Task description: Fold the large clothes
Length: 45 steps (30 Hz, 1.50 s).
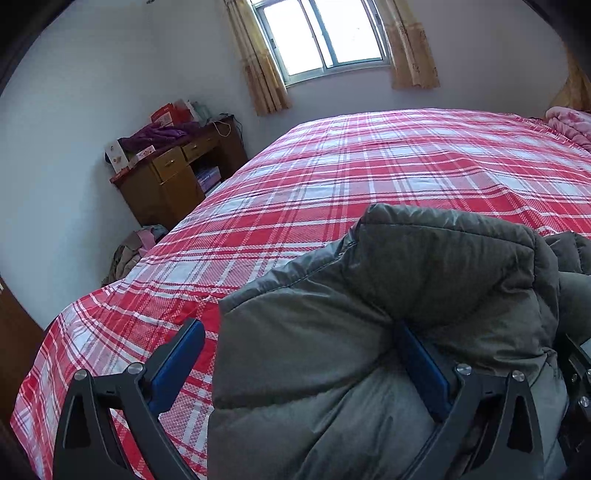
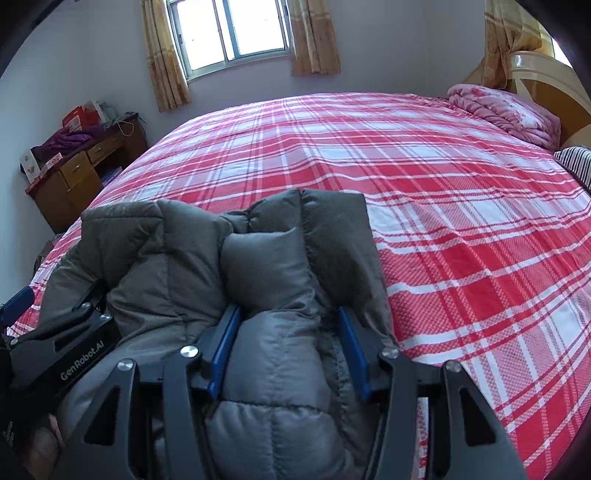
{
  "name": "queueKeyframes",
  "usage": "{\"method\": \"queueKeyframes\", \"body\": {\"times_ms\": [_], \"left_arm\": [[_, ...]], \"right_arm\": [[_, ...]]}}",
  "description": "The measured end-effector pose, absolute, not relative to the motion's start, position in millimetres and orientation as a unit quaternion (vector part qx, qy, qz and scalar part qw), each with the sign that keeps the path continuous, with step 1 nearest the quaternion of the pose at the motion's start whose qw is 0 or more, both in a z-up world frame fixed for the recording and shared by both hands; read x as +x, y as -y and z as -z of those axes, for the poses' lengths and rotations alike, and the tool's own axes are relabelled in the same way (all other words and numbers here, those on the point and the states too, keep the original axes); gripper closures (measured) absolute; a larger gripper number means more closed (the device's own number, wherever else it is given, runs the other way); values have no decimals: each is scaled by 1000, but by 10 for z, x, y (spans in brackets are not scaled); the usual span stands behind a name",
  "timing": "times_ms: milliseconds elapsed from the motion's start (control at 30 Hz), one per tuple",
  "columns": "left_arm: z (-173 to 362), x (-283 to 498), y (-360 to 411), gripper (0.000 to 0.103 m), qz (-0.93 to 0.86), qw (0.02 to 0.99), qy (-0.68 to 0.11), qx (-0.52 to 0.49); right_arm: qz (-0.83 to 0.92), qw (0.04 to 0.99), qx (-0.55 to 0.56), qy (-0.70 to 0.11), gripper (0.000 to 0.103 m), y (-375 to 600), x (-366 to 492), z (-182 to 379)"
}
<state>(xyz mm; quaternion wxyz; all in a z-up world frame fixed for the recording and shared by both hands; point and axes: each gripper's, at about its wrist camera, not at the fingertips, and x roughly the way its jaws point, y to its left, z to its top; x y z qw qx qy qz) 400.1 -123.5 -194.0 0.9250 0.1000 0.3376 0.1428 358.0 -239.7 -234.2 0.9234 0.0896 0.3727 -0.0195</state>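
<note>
- Jacket [image 1: 388,295], a bulky grey padded one, fills the lower centre and lower right of the left wrist view and the lower left to lower centre of the right wrist view; it is bunched up over the near edge of a bed [image 1: 369,155].
- Left tongs [image 1: 295,369] sit at the bottom of the left wrist view. The two blue pads are spread wide; one stands bare over the bedcover at lower left, the other is tucked into a crease of the jacket at lower right. Fabric lies between them, yet the pictures do not show whether they actually pinch it.
- Right tongs [image 2: 290,347] sit at the bottom centre of the right wrist view, about half spread, both blue pads pressed against a thick quilted roll of the jacket, so they appear to be pinching it.
- Both tongs point downward at the bed, probably so the jacket can be laid flat on it for folding.
- Red and white plaid covers the bed, broad and flat across the middle of both views, a sensible folding surface.
- Pink quilt [image 2: 506,110] lies at upper right; a wooden table [image 2: 81,170] with clutter stands at the left; a curtained window [image 2: 229,33] is at the top.
- Folding appears not yet begun.
</note>
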Motion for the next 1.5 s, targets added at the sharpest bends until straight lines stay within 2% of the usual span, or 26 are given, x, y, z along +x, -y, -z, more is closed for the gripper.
{"method": "queueKeyframes", "body": {"times_ms": [1500], "left_arm": [[2094, 4113, 1233, 1, -146, 912, -366, 116]], "right_arm": [[34, 911, 55, -408, 41, 2289, 3736, 2486]]}}
